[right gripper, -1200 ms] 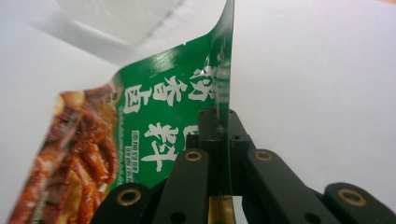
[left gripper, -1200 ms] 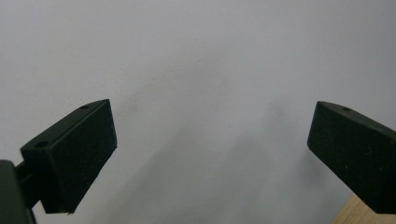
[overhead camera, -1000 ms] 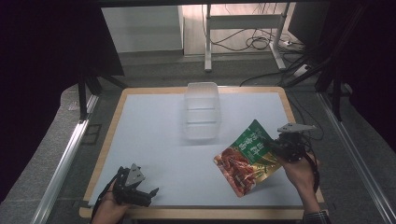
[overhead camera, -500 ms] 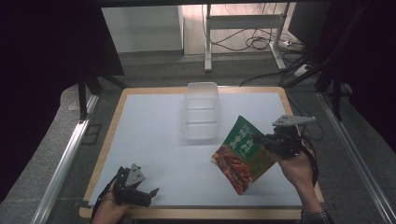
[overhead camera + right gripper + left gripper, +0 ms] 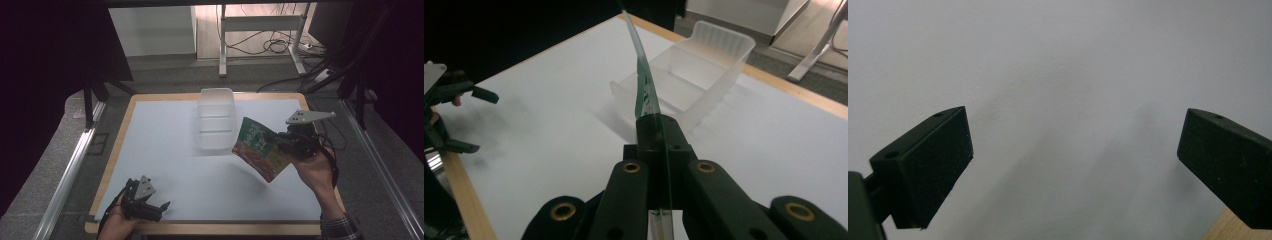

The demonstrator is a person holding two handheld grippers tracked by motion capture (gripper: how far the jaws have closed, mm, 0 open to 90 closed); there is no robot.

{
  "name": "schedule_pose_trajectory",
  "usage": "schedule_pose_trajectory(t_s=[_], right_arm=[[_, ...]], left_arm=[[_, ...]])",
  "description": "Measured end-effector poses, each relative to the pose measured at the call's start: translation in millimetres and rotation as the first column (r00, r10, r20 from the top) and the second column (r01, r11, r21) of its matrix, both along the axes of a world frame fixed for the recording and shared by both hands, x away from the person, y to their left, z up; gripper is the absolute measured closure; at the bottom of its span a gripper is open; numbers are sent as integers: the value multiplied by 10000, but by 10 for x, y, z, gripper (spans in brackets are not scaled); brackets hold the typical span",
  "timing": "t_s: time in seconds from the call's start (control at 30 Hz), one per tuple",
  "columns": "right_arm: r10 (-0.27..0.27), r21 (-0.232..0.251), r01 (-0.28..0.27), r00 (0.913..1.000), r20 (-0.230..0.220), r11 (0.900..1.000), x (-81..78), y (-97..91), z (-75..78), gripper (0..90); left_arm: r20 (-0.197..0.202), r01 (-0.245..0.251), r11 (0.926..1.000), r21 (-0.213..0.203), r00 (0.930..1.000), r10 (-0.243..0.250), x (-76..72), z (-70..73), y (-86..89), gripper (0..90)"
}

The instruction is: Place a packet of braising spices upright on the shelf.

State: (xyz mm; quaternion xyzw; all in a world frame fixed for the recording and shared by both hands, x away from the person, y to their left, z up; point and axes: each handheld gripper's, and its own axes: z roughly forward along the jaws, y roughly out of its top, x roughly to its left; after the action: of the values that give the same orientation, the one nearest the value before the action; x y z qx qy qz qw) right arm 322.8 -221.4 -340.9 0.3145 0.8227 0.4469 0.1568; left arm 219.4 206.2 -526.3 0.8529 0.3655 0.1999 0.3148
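My right gripper [image 5: 280, 141] jaws pinch the green snack packet [image 5: 259, 148], which has just come up off the tabletop [image 5: 165, 145] toward the clear plastic bin [image 5: 216, 119]; dropping it in looks next. My left gripper [image 5: 161, 210] jaws stand spread, idle.

Right gripper [image 5: 280, 142] holds green packet [image 5: 259, 147] beside clear container [image 5: 216, 119].

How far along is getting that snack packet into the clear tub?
Done: the right claw is shut on the edge of the green snack packet, which hangs clear of the white mat. In hand: carrying it beside the clear tub. Left: lowering it in and letting go. The left claw is open over the mat.
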Motion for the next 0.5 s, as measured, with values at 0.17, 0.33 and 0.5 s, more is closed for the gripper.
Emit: schedule_pose_trajectory(t_s=[0.17, 0.33, 0.5], right_arm=[[16, 242, -20, 9999, 156, 9997, 54, -35, 147, 892], [149, 428, -160, 9995, 272, 9990, 140, -30, 278, 892], [194, 432, -208, 9993, 323, 9989, 225, -14, 345, 892]], left_arm=[[0, -15, 10000, -7, 10000, 15, 1, 0, 1, 13], [-11, -44, 10000, -57, 10000, 44, 2, 1, 5, 11], [-25, -75, 9998, -181, 10000, 74, 5, 2, 17, 9]])
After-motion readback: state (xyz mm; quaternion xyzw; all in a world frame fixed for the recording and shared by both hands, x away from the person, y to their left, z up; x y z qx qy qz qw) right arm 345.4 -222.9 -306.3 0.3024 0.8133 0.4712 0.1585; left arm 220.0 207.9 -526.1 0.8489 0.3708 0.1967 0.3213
